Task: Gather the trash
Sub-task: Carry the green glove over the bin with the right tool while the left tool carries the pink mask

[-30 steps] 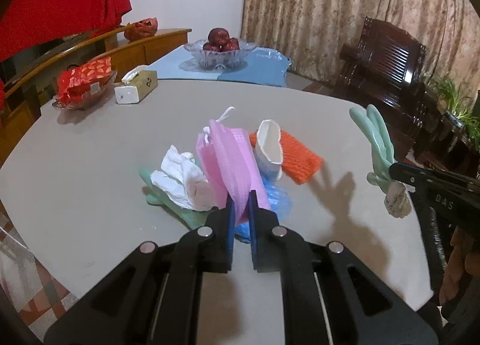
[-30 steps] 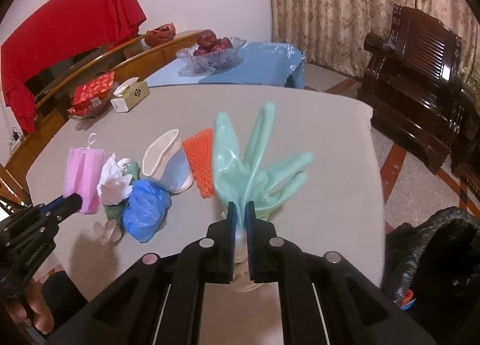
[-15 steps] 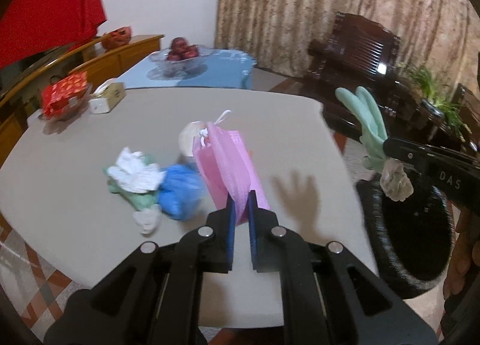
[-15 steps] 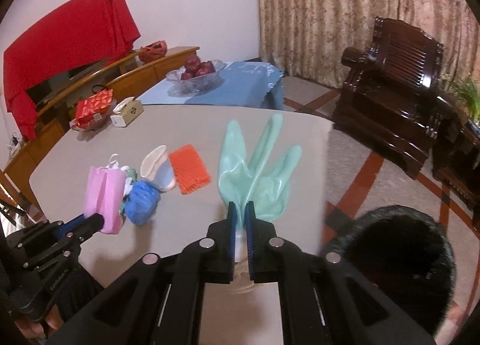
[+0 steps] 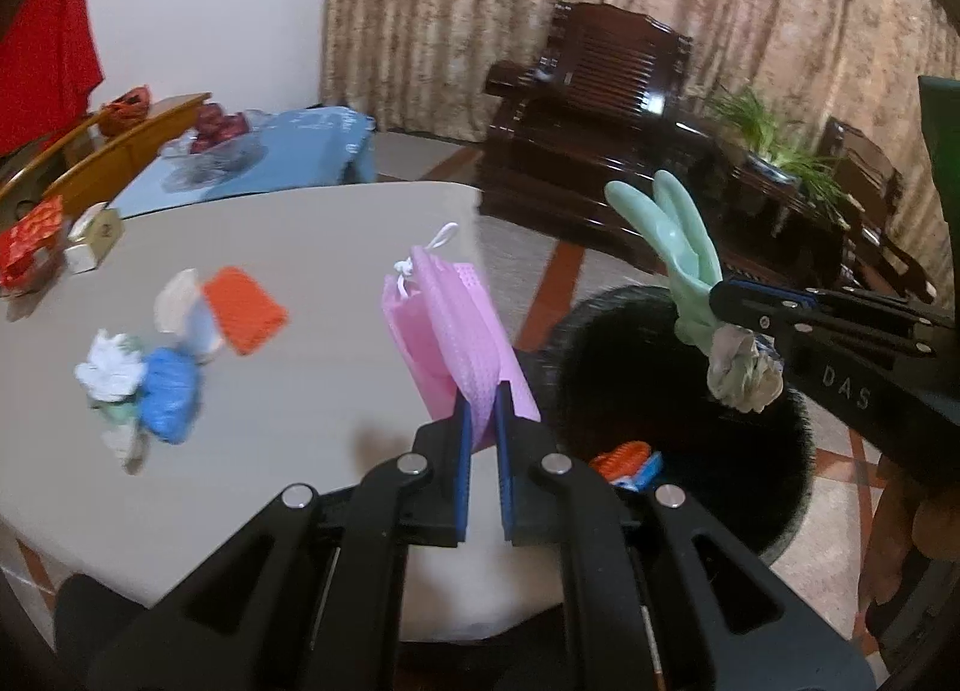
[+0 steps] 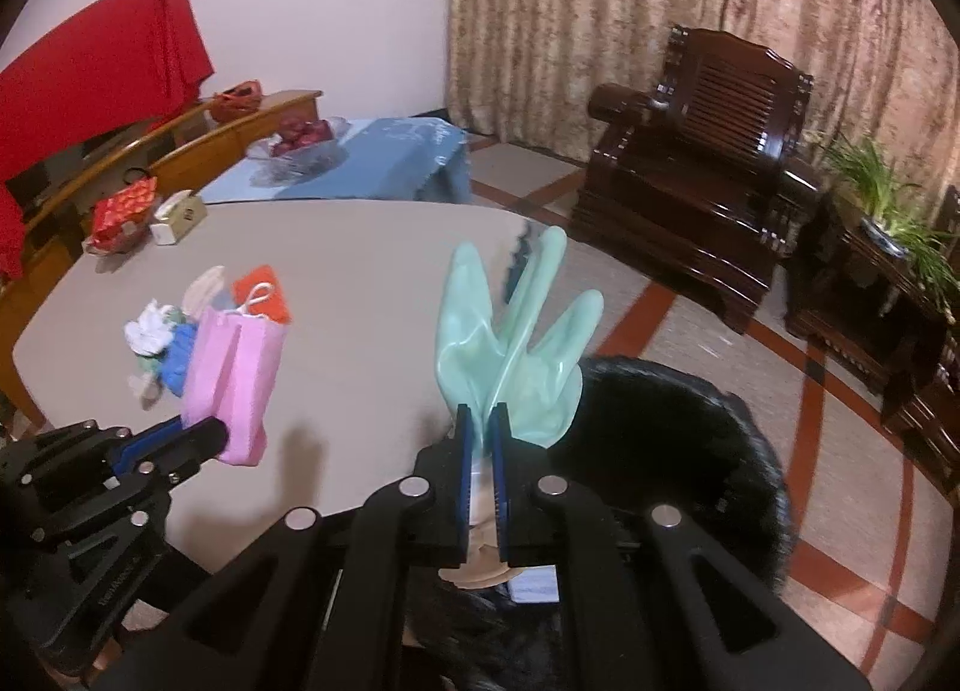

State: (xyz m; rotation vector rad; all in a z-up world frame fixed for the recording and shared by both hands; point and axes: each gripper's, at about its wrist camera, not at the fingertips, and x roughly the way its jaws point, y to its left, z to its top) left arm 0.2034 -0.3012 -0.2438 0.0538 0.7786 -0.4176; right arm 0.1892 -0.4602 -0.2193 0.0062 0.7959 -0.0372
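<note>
The round grey worktop (image 5: 288, 247) fills the left half of the left wrist view, and the black-lined trash bin (image 5: 678, 421) stands on the floor off its right edge, at lower right of the frame. The right claw (image 6: 480, 430) is clamped on the cuff of a pale green rubber glove (image 6: 510, 343), whose long axis runs upward with the fingers fanned; the bin mouth (image 6: 660, 433) lies directly beneath and to the right, so this claw looks nearer to dropping. The left claw (image 5: 480, 409) pinches a pink mesh pouch (image 5: 447, 331) with a white loop, held upright over the worktop's rim; the bin lies just right of it. Remaining trash sits at centre left: an orange mesh pad (image 5: 243, 310), a blue crumpled bag (image 5: 171, 403), white tissue (image 5: 111, 370).
</note>
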